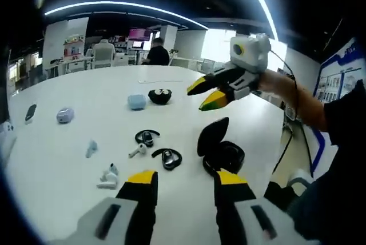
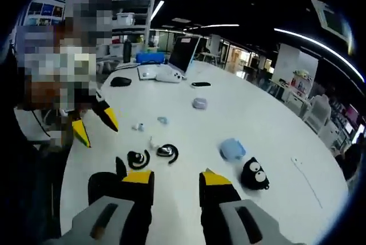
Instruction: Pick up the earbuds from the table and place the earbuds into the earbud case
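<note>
The white desk [image 1: 68, 193] is seen spreading across the left gripper view, with broad bare surface toward the upper left and its right edge running down the right of the frame. The open black earbud case [image 1: 220, 151] is found at lower centre, lid raised; whether anything lies in it cannot be told. Two black ear-hook earbuds [image 1: 157, 148] are laid just left of it, with small white earbuds [image 1: 108, 177] further left. A pale blue case [image 1: 137, 101] and a black case with eyes [image 1: 160, 96] are set further up. The left gripper [image 1: 186, 185] is held with jaws apart and empty. The right gripper [image 1: 207, 93], at upper right, is parted slightly, holding nothing.
</note>
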